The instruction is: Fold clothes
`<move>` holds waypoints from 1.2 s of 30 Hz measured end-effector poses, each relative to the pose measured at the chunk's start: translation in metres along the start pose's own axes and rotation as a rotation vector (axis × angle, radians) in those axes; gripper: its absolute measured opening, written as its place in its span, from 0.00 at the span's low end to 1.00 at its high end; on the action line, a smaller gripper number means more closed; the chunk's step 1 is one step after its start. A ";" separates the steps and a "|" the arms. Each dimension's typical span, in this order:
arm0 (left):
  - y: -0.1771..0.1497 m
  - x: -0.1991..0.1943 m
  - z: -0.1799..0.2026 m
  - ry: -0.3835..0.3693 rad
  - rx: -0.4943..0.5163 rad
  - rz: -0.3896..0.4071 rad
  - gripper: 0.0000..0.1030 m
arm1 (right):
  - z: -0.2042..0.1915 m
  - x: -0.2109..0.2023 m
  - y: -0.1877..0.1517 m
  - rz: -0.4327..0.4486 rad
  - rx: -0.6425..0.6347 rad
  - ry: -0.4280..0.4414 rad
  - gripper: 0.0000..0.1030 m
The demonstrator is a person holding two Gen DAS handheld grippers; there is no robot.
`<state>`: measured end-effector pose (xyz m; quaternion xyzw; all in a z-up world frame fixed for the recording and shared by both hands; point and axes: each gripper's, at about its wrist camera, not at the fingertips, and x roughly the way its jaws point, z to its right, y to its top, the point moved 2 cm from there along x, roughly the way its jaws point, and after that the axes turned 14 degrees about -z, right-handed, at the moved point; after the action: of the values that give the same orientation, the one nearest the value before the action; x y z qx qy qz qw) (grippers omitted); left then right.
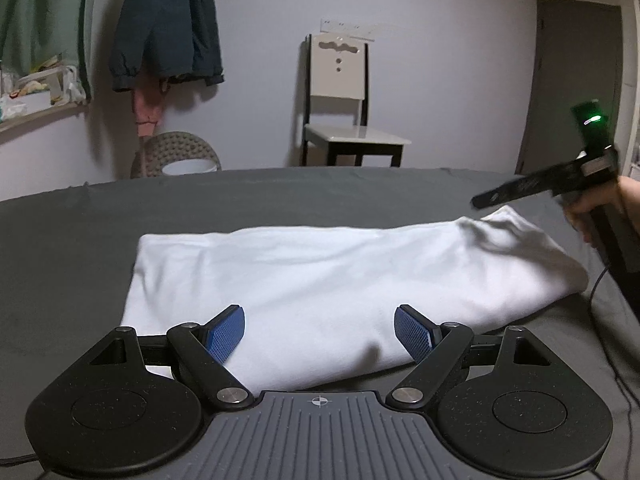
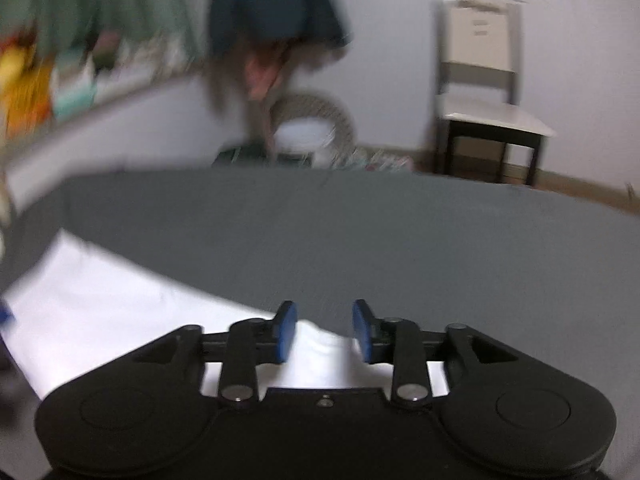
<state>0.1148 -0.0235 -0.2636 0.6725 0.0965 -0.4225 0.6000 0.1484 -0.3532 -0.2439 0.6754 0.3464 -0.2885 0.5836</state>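
Observation:
A white garment [image 1: 332, 272] lies folded into a long band across the grey bedsheet [image 1: 280, 196]. My left gripper [image 1: 319, 334] is open wide, its blue pads hovering over the garment's near edge with nothing between them. The right gripper [image 1: 492, 198] shows at the far right of the left wrist view, held by a hand [image 1: 588, 208] just above the garment's right end. In the blurred right wrist view the right gripper [image 2: 325, 330] is open, over a corner of the white garment [image 2: 120, 320], holding nothing.
A chair [image 1: 344, 108] stands against the far wall beyond the bed. A dark jacket [image 1: 168, 28] hangs on the wall, with a round stool [image 1: 176, 156] and a white bucket [image 1: 192, 168] below it. A cluttered shelf [image 1: 36, 100] runs along the left. A cable [image 1: 608, 320] trails at the right.

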 end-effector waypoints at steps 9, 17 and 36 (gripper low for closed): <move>0.003 0.001 0.054 -0.103 0.061 0.055 0.80 | 0.066 -0.047 -0.094 0.025 0.497 0.171 0.58; 0.005 0.026 0.085 -0.100 0.024 0.020 0.81 | 0.075 -0.058 -0.142 0.002 0.741 0.341 0.86; 0.021 0.033 0.119 -0.093 -0.094 0.112 0.99 | 0.022 -0.040 -0.132 0.005 0.756 0.398 1.00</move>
<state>0.0947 -0.1467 -0.2615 0.6277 0.0504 -0.4140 0.6574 0.0186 -0.3696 -0.2931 0.8853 0.3202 -0.2578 0.2175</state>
